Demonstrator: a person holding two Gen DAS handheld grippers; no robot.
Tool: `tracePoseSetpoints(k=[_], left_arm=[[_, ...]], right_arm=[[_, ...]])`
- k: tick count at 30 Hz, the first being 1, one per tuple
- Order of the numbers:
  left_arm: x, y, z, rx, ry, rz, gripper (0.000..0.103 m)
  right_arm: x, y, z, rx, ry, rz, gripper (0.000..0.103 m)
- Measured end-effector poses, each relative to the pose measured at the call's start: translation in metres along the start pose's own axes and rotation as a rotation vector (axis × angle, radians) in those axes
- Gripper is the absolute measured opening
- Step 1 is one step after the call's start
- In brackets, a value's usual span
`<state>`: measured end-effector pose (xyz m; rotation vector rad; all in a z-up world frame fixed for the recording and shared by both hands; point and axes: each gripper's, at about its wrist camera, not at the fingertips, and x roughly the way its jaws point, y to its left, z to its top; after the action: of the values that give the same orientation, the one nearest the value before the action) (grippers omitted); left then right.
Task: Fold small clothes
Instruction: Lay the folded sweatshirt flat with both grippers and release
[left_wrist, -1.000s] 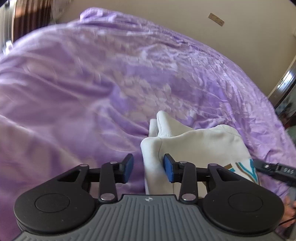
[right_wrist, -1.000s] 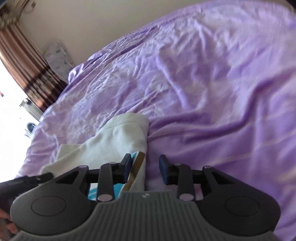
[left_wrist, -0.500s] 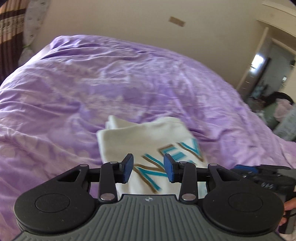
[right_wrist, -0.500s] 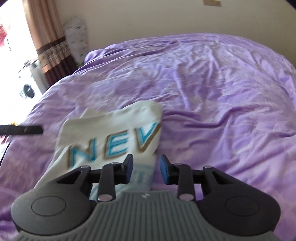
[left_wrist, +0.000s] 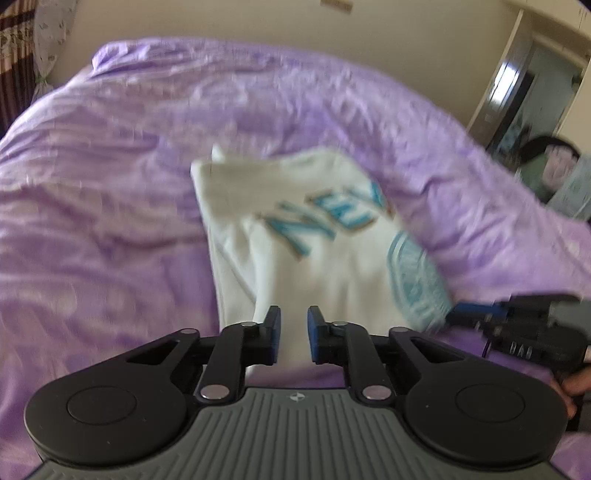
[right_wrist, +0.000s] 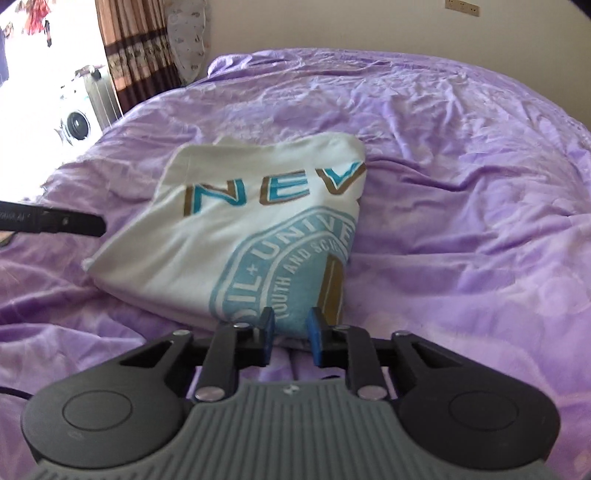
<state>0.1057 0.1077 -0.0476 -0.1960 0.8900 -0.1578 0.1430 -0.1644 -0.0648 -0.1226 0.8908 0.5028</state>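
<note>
A folded white T-shirt (right_wrist: 236, 236) with teal and brown lettering and a round teal print lies on the purple bedspread (right_wrist: 461, 177); it also shows, blurred, in the left wrist view (left_wrist: 306, 236). My right gripper (right_wrist: 290, 334) is open, its blue pads at the shirt's near edge, not clamped on it. My left gripper (left_wrist: 294, 334) is open at the shirt's near left corner, with white cloth showing in the gap. The left gripper's fingers (right_wrist: 55, 221) show at the shirt's left side, and the right gripper (left_wrist: 517, 325) shows at its right.
The bedspread covers the whole bed and is creased. A curtain (right_wrist: 136, 55) and a washing machine (right_wrist: 75, 125) stand beyond the bed's far left. A doorway (left_wrist: 528, 92) is at the right in the left wrist view.
The shirt went from a bunched, half-folded shape to lying flat with its print up. Both grippers drew back to its near edge and stayed open.
</note>
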Motion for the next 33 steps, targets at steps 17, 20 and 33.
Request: tracePoseSetpoints(k=[17,20,33], left_arm=[[0.055,0.008,-0.021,0.021,0.245,0.098,0.006],[0.046,0.001,-0.014,0.032,0.234,0.102,0.008],[-0.086,-0.064,0.016,0.059,-0.188,0.163,0.037]], right_arm=[[0.052,-0.013,-0.017,0.037,0.141,0.003,0.001],[0.045,-0.014,-0.012,0.041,0.128,0.01,0.002],[-0.097,0.016,0.032,0.0,-0.205,0.009,0.033]])
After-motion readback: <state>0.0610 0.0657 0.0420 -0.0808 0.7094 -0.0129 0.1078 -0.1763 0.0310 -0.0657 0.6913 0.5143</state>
